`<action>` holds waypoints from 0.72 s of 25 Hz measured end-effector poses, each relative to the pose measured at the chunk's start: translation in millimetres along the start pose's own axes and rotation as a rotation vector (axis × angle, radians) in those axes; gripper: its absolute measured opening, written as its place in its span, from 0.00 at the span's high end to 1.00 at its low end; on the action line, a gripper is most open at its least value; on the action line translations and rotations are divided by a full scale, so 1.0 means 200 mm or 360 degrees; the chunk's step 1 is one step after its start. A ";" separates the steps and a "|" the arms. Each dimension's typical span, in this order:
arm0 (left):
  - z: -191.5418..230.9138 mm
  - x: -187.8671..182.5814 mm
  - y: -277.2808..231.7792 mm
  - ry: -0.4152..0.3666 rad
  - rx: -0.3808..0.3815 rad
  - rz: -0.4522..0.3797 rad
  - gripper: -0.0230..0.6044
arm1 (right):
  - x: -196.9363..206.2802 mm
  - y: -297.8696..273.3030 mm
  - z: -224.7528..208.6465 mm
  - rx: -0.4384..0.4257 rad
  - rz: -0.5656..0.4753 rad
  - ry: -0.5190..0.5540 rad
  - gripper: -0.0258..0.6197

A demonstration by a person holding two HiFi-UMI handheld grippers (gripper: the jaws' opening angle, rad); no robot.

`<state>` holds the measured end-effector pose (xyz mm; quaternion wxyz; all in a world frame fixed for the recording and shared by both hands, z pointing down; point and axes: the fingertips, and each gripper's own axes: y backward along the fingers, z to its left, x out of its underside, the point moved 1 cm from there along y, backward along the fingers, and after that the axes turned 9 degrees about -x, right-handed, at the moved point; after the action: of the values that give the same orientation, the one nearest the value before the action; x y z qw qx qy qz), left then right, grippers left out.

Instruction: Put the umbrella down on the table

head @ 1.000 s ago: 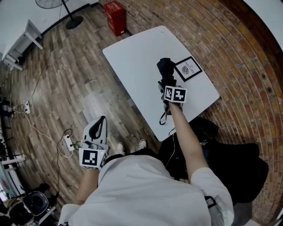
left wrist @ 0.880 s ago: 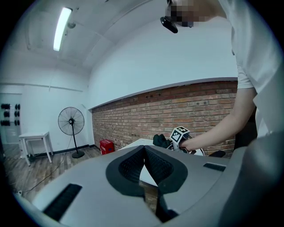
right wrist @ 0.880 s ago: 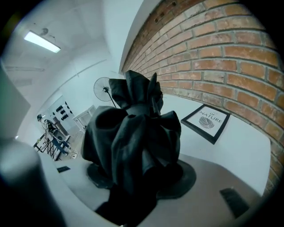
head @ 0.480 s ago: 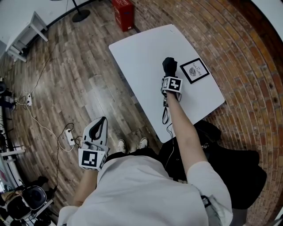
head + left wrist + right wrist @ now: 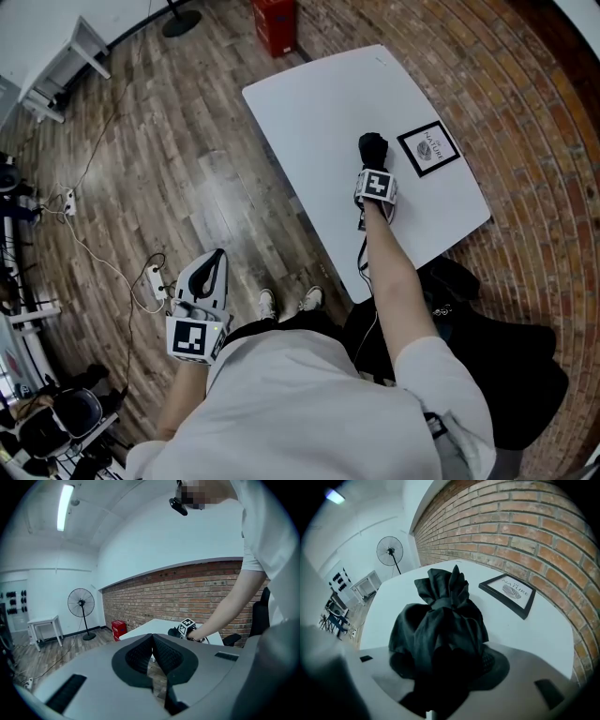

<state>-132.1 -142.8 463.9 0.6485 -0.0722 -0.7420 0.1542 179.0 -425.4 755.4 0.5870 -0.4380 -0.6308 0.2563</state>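
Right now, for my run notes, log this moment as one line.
right tool: opening, umbrella between jaws | umbrella: over table, contact unclear | left tool: shut, empty

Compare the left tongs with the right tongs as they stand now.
The left tongs are shut and empty; the right tongs have the black umbrella between them and are opening. The left tongs hang over the wooden floor, off the table; the right tongs reach over the white table, pointing down at it. Both carry a cube with square markers.
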 end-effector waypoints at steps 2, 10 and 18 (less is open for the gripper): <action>0.00 0.01 0.00 -0.0001 0.0021 0.0014 0.93 | -0.01 -0.01 0.01 -0.0017 0.0045 -0.0004 0.56; 0.01 0.06 0.02 0.0012 0.0079 0.0036 0.93 | -0.01 -0.03 0.00 -0.0051 0.0066 -0.0050 0.56; 0.04 0.09 0.02 0.0073 0.0151 -0.0015 0.93 | 0.01 0.10 0.01 0.0005 0.0127 0.0043 0.40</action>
<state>-143.1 -134.9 478.9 0.6688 -0.0414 -0.7190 0.1844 181.7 -414.1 739.5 0.5856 -0.4652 -0.6044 0.2745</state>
